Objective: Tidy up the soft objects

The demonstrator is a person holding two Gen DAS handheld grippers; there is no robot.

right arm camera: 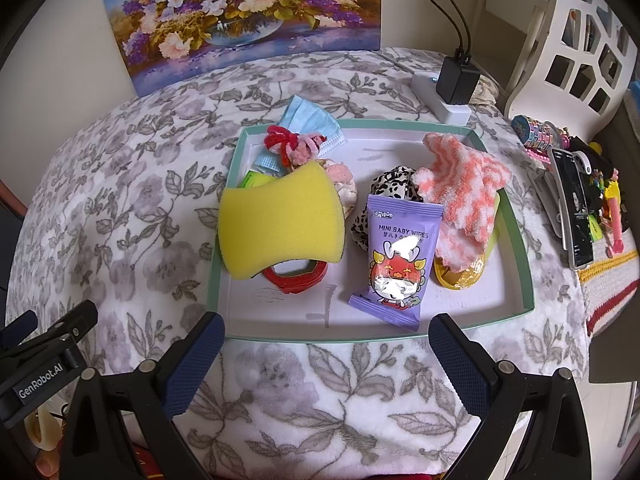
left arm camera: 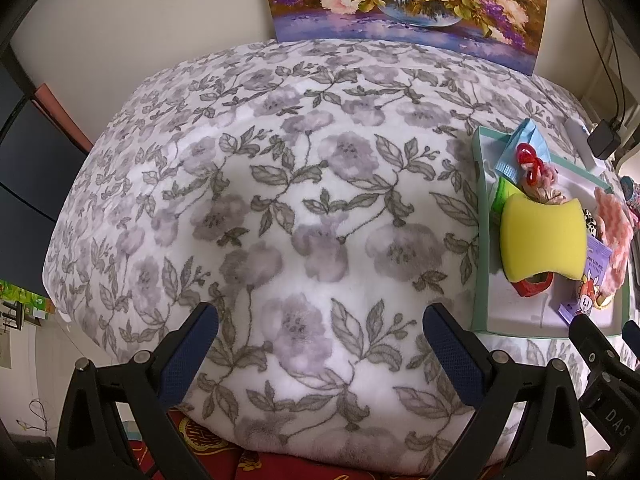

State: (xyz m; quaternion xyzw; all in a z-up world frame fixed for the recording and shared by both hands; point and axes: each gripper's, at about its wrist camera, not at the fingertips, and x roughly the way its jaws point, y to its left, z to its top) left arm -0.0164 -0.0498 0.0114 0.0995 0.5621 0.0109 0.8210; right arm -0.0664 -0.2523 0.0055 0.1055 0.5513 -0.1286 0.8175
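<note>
Sponge [right arm camera: 282, 222] in tray [right arm camera: 516, 216] beyond right claw [right arm camera: 326, 336], both claws spread empty, left claw [left arm camera: 320, 328] over blanket [left arm camera: 280, 184]

A soft fleece blanket [left arm camera: 304, 184], white with grey-lilac flowers and grey-green leaves, covers the whole surface that carries everything. Most of it lies bare in the left wrist view. Toward its right side a shallow tray [right arm camera: 236, 216] with a pale green rim and white floor rests flat on the fleece, filled with small soft things. Beyond the tray's far right corner a white power strip [right arm camera: 440, 100] lies on the blanket with a black charger [right arm camera: 456, 80] plugged into it. At the back edge a flower painting [right arm camera: 248, 16] stands on the blanket, leaning against the wall. A red patterned cloth [left arm camera: 208, 448] shows beneath the blanket's near edge.
</note>
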